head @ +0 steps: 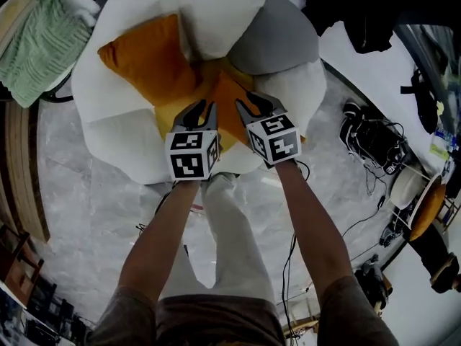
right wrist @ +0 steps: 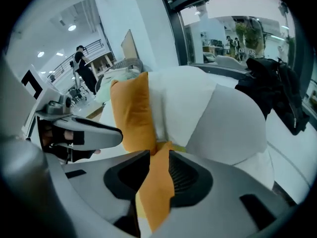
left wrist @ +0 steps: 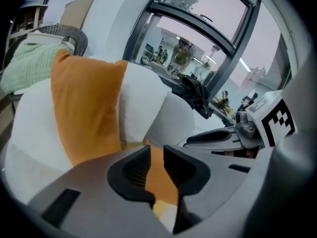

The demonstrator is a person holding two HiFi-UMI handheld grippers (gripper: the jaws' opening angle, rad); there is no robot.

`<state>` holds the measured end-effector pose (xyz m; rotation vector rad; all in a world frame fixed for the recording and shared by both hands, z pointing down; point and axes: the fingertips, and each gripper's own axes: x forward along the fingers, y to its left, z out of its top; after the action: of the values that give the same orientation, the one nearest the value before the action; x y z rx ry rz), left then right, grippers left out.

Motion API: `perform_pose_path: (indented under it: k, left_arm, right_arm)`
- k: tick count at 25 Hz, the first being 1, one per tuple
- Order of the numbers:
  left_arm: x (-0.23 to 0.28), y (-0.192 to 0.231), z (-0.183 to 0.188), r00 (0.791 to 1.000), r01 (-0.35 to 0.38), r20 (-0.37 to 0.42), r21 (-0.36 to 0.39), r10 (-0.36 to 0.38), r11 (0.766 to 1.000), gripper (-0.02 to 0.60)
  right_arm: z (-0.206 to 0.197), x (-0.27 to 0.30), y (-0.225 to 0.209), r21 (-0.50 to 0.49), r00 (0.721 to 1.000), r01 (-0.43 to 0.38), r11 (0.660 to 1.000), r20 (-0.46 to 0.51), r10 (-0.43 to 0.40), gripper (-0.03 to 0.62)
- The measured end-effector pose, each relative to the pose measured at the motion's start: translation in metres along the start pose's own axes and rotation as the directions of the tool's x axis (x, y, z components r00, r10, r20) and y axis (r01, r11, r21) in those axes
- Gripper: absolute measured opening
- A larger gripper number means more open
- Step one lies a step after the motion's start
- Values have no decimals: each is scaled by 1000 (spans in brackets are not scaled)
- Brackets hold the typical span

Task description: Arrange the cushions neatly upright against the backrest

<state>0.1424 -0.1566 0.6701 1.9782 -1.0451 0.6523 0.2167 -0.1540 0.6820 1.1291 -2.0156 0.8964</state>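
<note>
Seat: we see a white chair (head: 119, 132) built of plump, rounded, petal-like pads, on a pale veined floor (head: 86, 200).
Upright cushion: a square orange cushion (head: 148, 56) of smooth matte cloth stands on edge at the left, leaning on the white backrest (head: 216, 13).
Grey cushion: a soft, rounded grey cushion (head: 277, 38) rests against the backrest at the right.
Flat cushion: a second orange cushion (head: 216, 85) lies low in the middle of the seat, with a yellow strip along its lower side.
Left gripper: the left gripper (left wrist: 156, 165) has its ribbed black pads slightly apart, and the flat cushion's orange cloth shows in the gap.
Right gripper: the right gripper (right wrist: 154, 167) is likewise loosened, a fold of the same cloth running between its pads; we cannot be sure whether the cloth brushes them.
Side: a green ribbed knit blanket (head: 36, 45) lies left of the chair.
</note>
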Motion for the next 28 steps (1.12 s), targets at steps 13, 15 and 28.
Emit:
perform_pose_path:
  k: [13,15,28]
  left_arm:
    - [71,-7,-120,994,-69,-96,-134,56,989,142]
    - [79,-4,-132,994,-80,-91,-154,66,985,150]
    - [95,1,-130,997,-40,-77,-229,23,973,130]
  right_arm:
    - [-85,40,-22,-147,983,-91,985,-170,66,140]
    - [-95,49,-22,-144,981,-105,984,-180,78,144]
    - [-97,62,-35,-100,989,-77,992,-133,63,137]
